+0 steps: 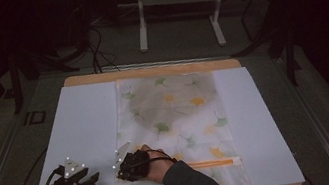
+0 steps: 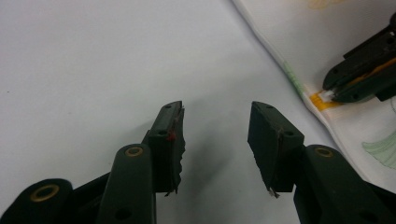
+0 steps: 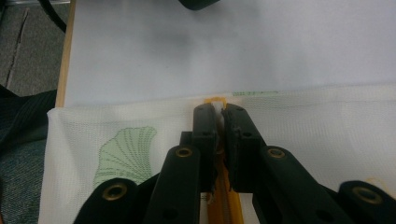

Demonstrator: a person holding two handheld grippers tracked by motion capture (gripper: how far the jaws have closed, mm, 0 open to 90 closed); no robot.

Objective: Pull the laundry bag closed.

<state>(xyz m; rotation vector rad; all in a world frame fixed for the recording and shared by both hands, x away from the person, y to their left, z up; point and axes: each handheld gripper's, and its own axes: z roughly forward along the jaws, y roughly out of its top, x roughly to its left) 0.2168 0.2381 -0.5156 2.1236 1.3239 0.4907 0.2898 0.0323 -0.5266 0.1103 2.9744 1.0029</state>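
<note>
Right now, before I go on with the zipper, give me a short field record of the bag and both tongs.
surface: white board on a wooden table
bag: white mesh laundry bag with a leaf print, lying flat on the board
zipper: orange zipper across the bag's near end
right tongs: right tongs closed on the white zipper pull at the bag's edge
left tongs: left tongs open, nothing between them, over bare board beside the bag
</note>
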